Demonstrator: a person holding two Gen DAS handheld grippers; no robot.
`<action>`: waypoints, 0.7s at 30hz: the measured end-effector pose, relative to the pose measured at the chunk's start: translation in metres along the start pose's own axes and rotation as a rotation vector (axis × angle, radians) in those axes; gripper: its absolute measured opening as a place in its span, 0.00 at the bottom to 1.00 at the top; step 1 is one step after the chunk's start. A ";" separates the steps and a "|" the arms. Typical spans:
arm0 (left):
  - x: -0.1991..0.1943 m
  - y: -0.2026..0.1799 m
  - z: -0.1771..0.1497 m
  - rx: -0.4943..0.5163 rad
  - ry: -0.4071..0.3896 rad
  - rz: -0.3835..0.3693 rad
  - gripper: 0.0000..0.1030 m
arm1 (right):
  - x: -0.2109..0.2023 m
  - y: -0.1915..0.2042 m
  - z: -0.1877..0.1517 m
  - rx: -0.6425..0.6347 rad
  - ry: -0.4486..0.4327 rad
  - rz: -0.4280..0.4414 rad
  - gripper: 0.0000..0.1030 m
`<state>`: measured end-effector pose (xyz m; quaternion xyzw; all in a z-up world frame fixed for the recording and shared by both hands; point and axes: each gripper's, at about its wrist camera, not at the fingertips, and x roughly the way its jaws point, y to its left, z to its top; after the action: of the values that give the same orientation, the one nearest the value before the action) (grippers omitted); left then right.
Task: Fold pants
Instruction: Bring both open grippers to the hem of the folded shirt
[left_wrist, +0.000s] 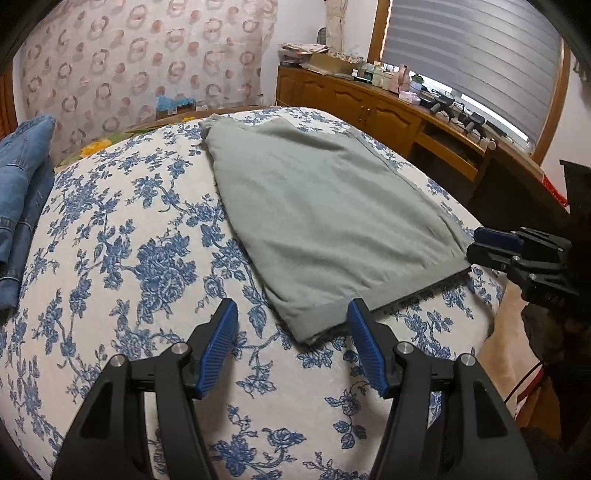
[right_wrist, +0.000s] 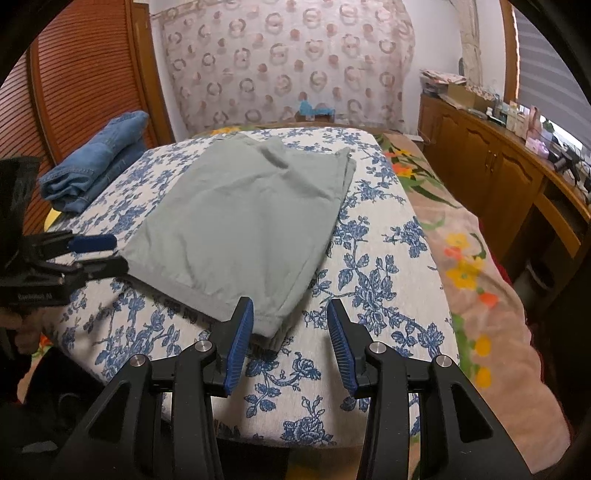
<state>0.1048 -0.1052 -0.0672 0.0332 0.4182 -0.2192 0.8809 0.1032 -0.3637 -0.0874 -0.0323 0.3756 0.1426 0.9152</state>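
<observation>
Grey pants (right_wrist: 236, 221) folded on the bed (right_wrist: 388, 280); folded jeans (right_wrist: 92, 162) far left. Right wrist view alone shows the louvred door (right_wrist: 74, 92). Left gripper (left_wrist: 291, 325) and right gripper (right_wrist: 290, 321): fingers released; the gripper label is illegible.

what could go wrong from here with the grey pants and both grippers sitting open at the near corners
1. The grey pants are layered; the open right gripper might pinch only the top layer at its corner.
2. The open left gripper could snag the floral cover along with the hem.
3. An uneven lift may skew the fold.
</observation>
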 end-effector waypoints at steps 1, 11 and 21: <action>0.000 -0.001 -0.001 0.000 -0.002 -0.002 0.60 | -0.001 0.000 -0.001 0.004 0.000 0.002 0.41; -0.003 0.001 -0.005 0.004 -0.044 -0.032 0.40 | -0.001 -0.001 0.000 0.017 0.000 0.014 0.41; 0.000 -0.001 -0.010 0.008 -0.039 -0.051 0.29 | 0.003 -0.001 0.004 0.036 -0.002 0.011 0.41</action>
<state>0.0973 -0.1035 -0.0732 0.0217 0.4006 -0.2438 0.8830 0.1081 -0.3630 -0.0870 -0.0135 0.3772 0.1410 0.9152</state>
